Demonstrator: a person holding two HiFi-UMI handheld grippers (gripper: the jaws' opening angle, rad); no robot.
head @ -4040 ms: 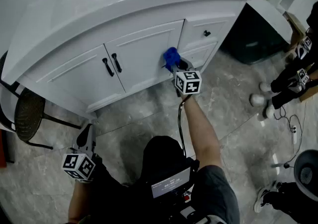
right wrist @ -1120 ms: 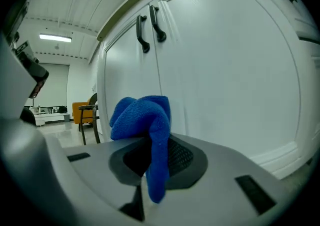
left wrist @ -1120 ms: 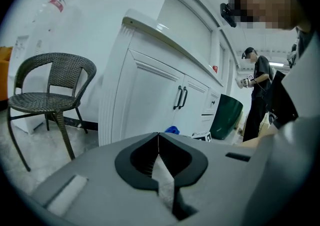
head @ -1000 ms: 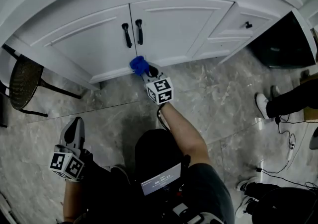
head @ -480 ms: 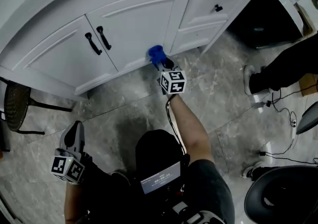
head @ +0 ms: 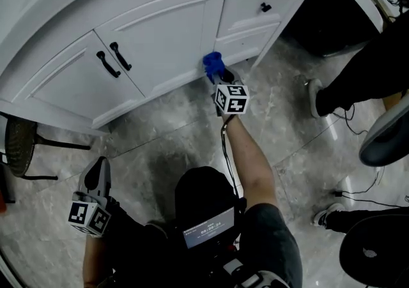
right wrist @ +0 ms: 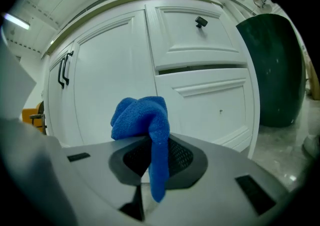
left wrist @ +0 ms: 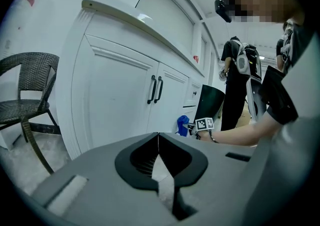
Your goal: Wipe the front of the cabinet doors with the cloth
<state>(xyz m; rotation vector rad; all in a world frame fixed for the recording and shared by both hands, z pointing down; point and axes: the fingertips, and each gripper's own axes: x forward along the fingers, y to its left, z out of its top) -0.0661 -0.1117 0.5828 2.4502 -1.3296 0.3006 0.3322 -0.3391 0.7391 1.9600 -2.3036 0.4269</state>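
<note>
A wicker chair (head: 16,140) stands off the cabinet's left end. The left gripper (left wrist: 158,142) hangs low by the person's side, well back from the cabinet. Its jaws are closed tip to tip with nothing between them.

The two cabinet doors (head: 160,34) are next, white panelled fronts with a pair of dark handles (head: 114,60) at their meeting edges. The cloth (head: 212,63) is down at the right-hand door's lower right corner, where the door meets the drawers (head: 255,6). The right gripper (head: 222,80) has its jaws clamped on the cloth, a blue bunch pushed out ahead of the tips with one tail hanging down between them. From the head view it looks pressed to the door's edge, though I can't swear it touches.

What matters for the next stroke, I'd say, is that nearly all the door front lies up and to the left of the cloth, straight ahead of the jaws. The right arm is the one within reach, stretched out full toward the cabinet.

Past the cabinet's right end sits a dark bin (right wrist: 270,69), and someone's legs (head: 358,82) stand nearby.
</note>
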